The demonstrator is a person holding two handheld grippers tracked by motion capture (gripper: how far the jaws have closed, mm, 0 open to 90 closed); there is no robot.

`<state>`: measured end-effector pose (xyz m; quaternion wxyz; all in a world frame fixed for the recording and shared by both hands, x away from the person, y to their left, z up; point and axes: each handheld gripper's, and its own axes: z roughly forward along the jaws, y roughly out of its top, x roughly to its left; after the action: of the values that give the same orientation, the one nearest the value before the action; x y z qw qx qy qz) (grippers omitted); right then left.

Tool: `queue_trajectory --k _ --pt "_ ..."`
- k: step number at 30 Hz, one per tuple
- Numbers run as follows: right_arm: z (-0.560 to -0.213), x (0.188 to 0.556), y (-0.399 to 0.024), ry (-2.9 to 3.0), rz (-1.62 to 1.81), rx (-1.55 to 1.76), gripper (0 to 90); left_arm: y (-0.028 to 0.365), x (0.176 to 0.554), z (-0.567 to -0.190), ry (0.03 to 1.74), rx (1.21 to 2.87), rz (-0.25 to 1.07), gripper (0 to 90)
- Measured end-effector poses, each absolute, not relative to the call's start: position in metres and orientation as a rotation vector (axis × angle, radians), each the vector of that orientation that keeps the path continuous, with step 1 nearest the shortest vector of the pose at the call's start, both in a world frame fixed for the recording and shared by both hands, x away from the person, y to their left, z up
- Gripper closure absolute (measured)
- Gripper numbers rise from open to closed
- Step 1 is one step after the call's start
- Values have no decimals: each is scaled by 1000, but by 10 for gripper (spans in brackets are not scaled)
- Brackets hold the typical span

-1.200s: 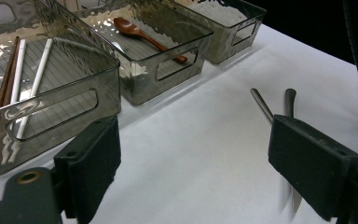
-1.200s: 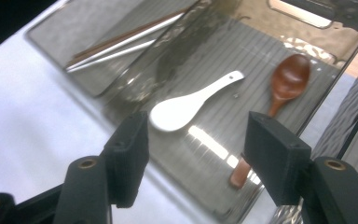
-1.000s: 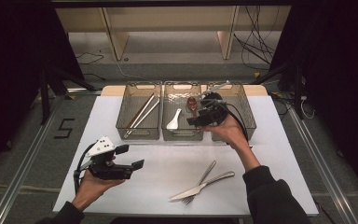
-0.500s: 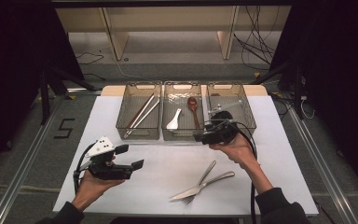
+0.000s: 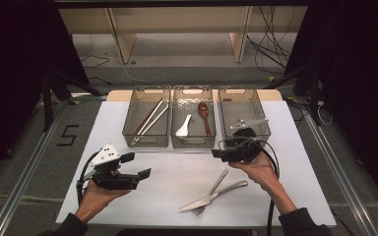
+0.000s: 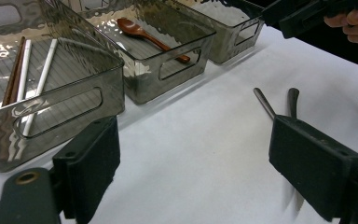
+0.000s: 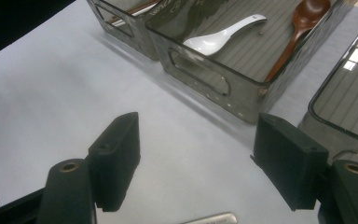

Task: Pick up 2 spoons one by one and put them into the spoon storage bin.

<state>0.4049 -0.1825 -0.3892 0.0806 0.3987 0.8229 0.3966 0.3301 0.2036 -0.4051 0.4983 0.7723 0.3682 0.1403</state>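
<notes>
While the left gripper (image 5: 137,166) hung spread and empty left of the steel fork and knife (image 5: 215,190) crossed on the white table (image 5: 295,162), the right gripper (image 5: 222,149), lately above the right-hand smoked plastic bin (image 5: 242,116), had dropped to just beyond that cutlery, its empty jaws just widening.

L gripper (image 5: 137,165) jaws wide; R gripper (image 5: 215,149) just opening, empty.

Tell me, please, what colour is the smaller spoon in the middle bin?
White; the smaller spoon shows best in the right gripper view.
</notes>
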Motion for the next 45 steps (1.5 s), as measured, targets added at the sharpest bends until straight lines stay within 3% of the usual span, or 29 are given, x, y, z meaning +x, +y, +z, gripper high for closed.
queue_trajectory --k 14,19,25,45 --pt "-404 394 -187 2493 1125 1199 290 204 330 -405 894 1870 343 159" --pt "-413 391 -191 2512 1094 1205 327 203 330 -406 896 1870 345 159" --pt "-423 388 -200 2535 1048 1217 483 203 330 -406 897 1872 346 159" --pt "-446 377 -212 2617 850 1195 862 203 329 -406 893 1883 346 159"
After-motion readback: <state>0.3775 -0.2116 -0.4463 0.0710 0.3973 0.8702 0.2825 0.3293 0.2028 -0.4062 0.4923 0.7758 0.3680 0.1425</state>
